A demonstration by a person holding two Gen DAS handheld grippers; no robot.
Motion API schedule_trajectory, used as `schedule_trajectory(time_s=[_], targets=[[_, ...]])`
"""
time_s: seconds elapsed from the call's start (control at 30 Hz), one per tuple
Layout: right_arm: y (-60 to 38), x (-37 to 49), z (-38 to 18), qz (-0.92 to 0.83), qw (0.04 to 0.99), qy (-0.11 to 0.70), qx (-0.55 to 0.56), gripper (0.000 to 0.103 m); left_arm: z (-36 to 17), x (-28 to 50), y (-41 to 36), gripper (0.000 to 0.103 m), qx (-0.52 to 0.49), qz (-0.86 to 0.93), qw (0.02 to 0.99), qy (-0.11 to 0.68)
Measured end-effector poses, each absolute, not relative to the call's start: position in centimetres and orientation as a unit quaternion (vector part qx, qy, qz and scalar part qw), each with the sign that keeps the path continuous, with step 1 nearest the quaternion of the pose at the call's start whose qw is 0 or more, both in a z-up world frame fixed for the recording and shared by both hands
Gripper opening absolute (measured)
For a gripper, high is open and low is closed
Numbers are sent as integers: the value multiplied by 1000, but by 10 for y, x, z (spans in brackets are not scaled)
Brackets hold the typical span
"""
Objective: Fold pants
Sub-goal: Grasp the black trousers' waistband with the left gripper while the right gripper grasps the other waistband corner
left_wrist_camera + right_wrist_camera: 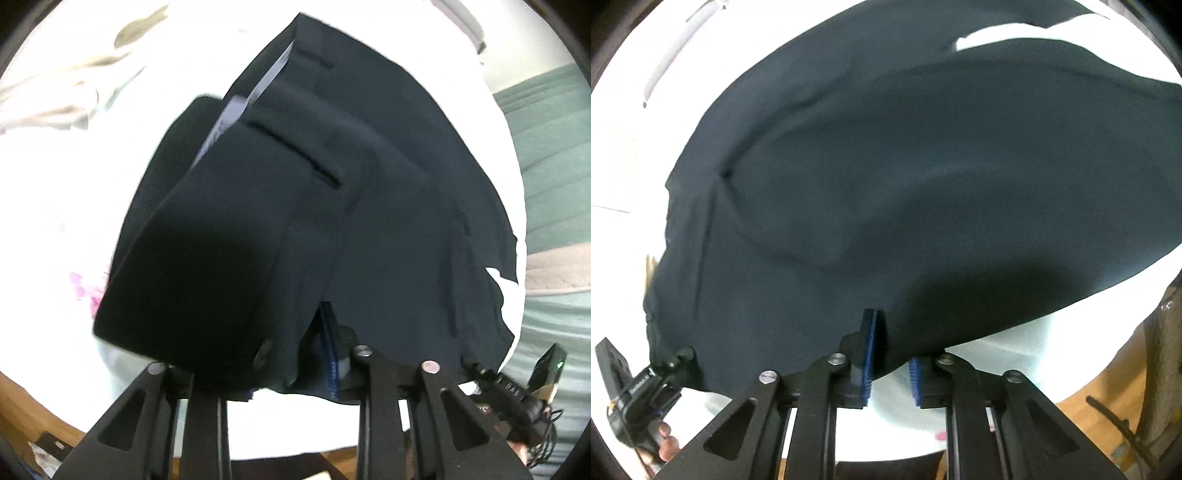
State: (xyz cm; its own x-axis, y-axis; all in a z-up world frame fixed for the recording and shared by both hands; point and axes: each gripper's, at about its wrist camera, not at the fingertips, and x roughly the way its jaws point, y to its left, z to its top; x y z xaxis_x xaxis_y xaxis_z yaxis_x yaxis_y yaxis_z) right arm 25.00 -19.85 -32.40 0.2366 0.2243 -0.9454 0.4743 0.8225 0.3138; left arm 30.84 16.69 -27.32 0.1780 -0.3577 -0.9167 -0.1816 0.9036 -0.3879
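Dark navy pants (332, 184) lie spread on a white bed sheet (55, 203), the waistband and a slit pocket (295, 151) toward the left wrist view's upper left. My left gripper (295, 369) is shut on the near edge of the pants. Cloth drapes over its fingers and only one blue pad (332, 358) shows. The pants (905, 166) fill the right wrist view. My right gripper (892, 365) is shut on their near edge, with a fold of cloth pinched between its blue pads (870, 354). Each gripper shows in the other's view, at the same edge: right gripper (480, 369), left gripper (679, 356).
A beige garment (74, 81) lies crumpled at the far left of the bed. Pink print (85, 291) marks the sheet. Green cloth (546, 147) lies to the right. Wood (1089, 391) shows below the bed's edge. A person's hand (661, 439) holds the left gripper's handle.
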Motion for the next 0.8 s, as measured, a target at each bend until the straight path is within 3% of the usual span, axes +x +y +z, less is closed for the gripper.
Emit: schedule_trajectory(time_s=[0.2, 0.47, 0.8], targets=[[-204, 253, -239, -70, 788, 554, 257, 11, -209, 312, 164, 14, -181, -88, 781, 591], [-235, 303, -165, -42, 834, 484, 264, 9, -139, 376, 158, 13, -198, -84, 827, 520], [-245, 433, -146, 20, 846, 484, 224, 9, -151, 497, 130, 13, -187, -20, 841, 507]])
